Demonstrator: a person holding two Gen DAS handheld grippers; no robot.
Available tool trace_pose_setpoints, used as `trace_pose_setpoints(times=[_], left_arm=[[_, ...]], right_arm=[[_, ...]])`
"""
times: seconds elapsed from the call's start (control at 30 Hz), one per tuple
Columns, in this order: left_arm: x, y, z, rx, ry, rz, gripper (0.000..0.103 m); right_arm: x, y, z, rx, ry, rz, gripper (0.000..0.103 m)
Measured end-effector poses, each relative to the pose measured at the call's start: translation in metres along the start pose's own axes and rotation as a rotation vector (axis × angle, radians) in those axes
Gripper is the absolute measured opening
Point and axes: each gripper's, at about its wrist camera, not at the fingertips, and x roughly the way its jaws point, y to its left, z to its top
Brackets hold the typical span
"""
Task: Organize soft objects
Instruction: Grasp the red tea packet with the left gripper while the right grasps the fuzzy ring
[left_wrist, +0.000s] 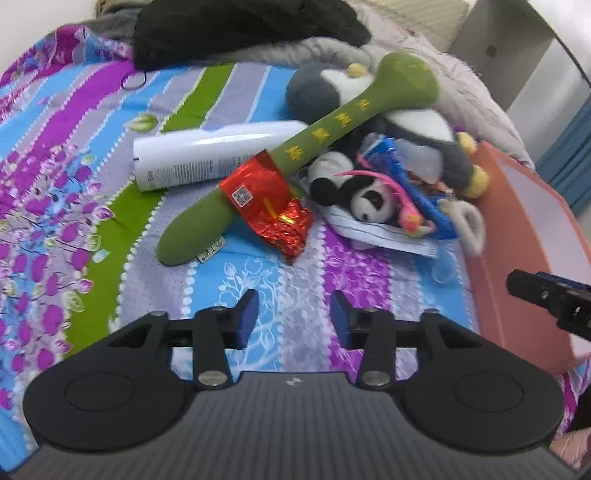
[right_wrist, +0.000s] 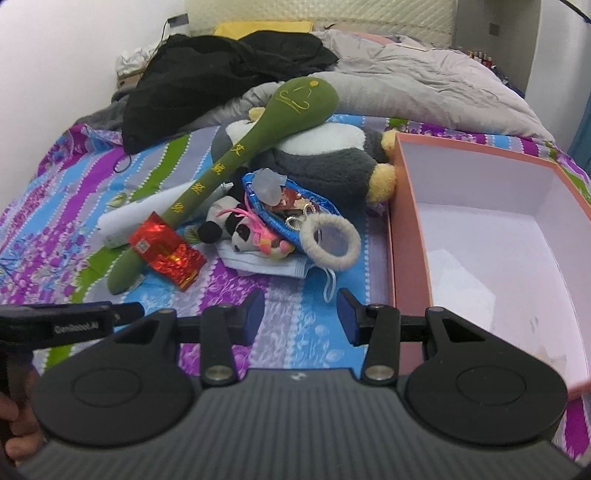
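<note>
A pile lies on the striped bedsheet: a long green plush club (left_wrist: 325, 133) (right_wrist: 236, 155) leans over a big grey-and-white plush penguin (left_wrist: 424, 125) (right_wrist: 325, 155). A small panda plush (left_wrist: 365, 195) (right_wrist: 240, 229) rests on a pale face mask (left_wrist: 384, 232) (right_wrist: 266, 264), beside a blue pouch (right_wrist: 291, 206) and a fluffy ring (right_wrist: 330, 240). My left gripper (left_wrist: 293, 319) is open above bare sheet, short of the pile. My right gripper (right_wrist: 301, 314) is open too, just left of the pink box (right_wrist: 400, 229), whose white inside holds nothing.
A white bottle (left_wrist: 207, 155) and a red foil packet (left_wrist: 266, 206) (right_wrist: 166, 251) lie by the club's handle. Black clothing (right_wrist: 221, 74) and a grey quilt (right_wrist: 424, 85) are heaped at the back. The other gripper (left_wrist: 546, 295) shows at the right edge.
</note>
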Motion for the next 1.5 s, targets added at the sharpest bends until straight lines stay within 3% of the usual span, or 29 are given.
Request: trace_pose_setpoints(times=[0.5,0.6,0.7,0.77,0.83,1.07,1.23,1.5], left_arm=[[0.083,0.014,0.022,-0.036,0.024,0.025,0.055],[0.088,0.012,0.028,-0.038,0.004,0.031,0.055],[0.092,0.013,0.032,-0.052,-0.010,0.035,0.054],[0.094,0.013,0.033,-0.059,-0.014,0.038,0.053],[0.094,0.011,0.033,-0.041,-0.023,0.044,0.050],[0.087,0.011,0.033,-0.044,-0.031,0.029,0.021],[0.074,0.008,0.028,-0.016,-0.054,0.038,0.020],[0.040,0.007,0.011,-0.004,-0.041,-0.013,0.018]], right_arm=[[0.077,-0.003,0.030,-0.019,0.028,0.010,0.045],[0.084,-0.005,0.034,-0.029,0.036,-0.004,0.043],[0.091,-0.007,0.035,-0.032,0.052,0.004,0.035],[0.095,-0.010,0.035,-0.011,0.076,0.018,0.026],[0.098,-0.013,0.035,0.014,0.087,0.034,0.023],[0.088,-0.014,0.034,0.027,0.086,0.056,0.013],[0.072,-0.011,0.032,0.024,0.072,0.063,0.012],[0.045,-0.001,0.019,0.020,0.063,0.074,0.012]])
